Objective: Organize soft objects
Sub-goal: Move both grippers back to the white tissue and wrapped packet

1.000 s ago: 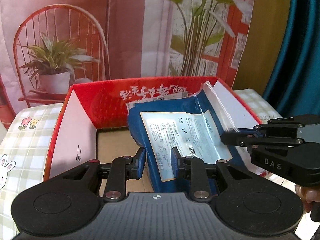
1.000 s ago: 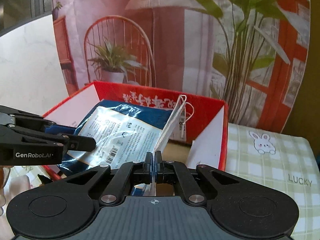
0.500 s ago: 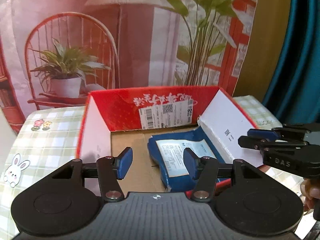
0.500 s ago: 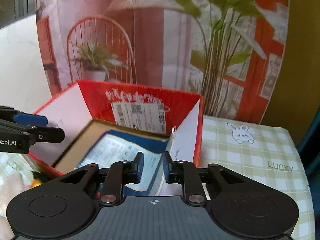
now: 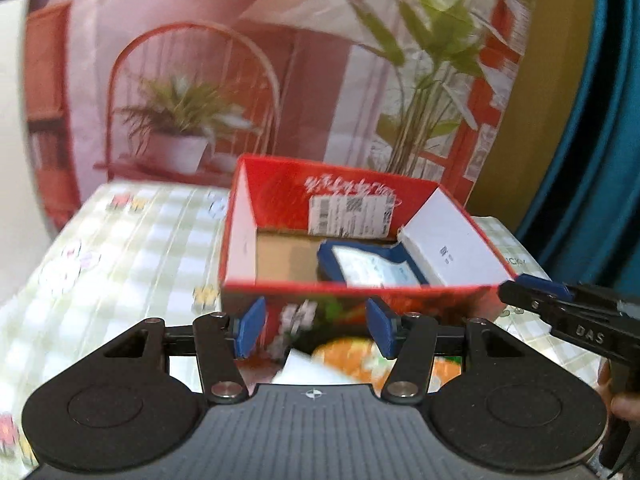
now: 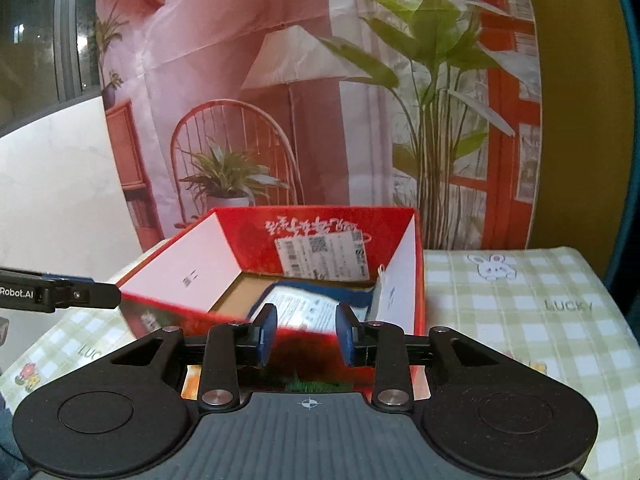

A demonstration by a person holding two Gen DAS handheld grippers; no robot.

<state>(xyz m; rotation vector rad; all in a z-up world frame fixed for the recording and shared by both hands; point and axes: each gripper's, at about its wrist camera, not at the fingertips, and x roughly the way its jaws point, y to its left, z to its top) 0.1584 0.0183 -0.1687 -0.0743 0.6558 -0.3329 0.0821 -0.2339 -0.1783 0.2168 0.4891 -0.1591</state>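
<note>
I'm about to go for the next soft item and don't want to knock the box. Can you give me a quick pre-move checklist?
1. Left gripper open and holding nothing: ok.
2. Right gripper open and holding nothing: ok.
3. Blue packet lying inside the red box, touched by neither gripper: ok.
4. Both grippers outside the box, in front of its near wall: ok.
5. Box resting on the checked cloth, flaps up: ok.
6. Next soft item located: cannot tell; only a blurred orange and white shape shows under the left gripper.
</note>
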